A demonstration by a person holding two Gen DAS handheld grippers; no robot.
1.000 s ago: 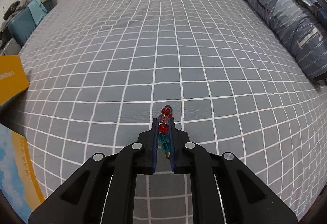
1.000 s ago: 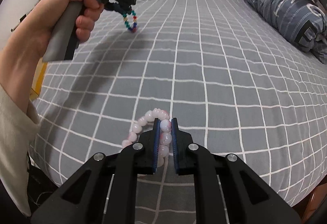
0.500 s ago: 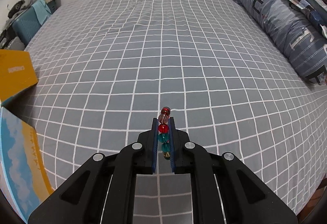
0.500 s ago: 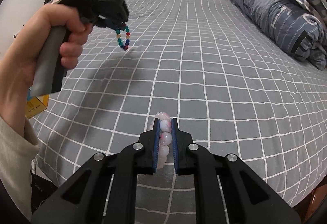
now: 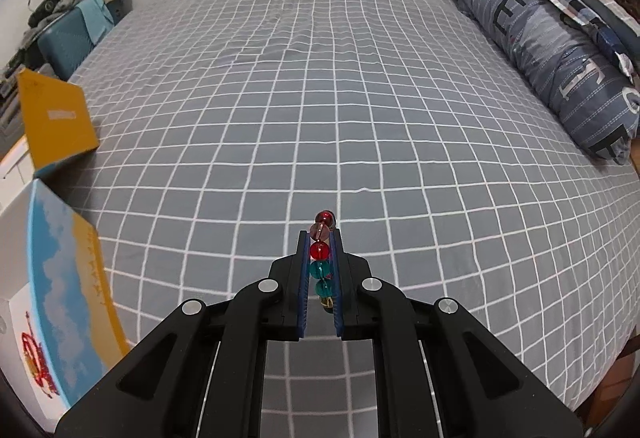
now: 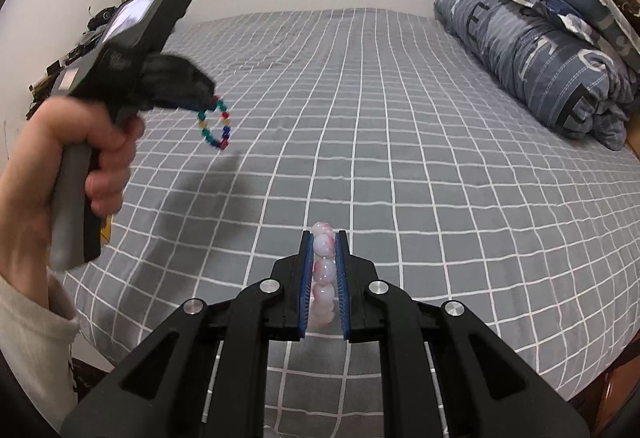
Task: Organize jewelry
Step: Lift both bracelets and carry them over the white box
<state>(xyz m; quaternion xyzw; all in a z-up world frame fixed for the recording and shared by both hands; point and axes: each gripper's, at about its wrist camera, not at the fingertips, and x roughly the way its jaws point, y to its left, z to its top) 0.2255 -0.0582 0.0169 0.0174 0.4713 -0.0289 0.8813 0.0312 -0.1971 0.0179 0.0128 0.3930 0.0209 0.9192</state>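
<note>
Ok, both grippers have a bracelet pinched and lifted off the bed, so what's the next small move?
Probably swing the left gripper with the multicolored bead bracelet toward the open box at the left bed edge. Both bracelets hang clear of the grid bedspread, the pink bead bracelet is clamped in the right gripper, and that box is the only container in view.

Grid-patterned bedspread (image 5: 280,98), rolled duvet (image 5: 560,50), yellow box (image 5: 56,118)
</note>
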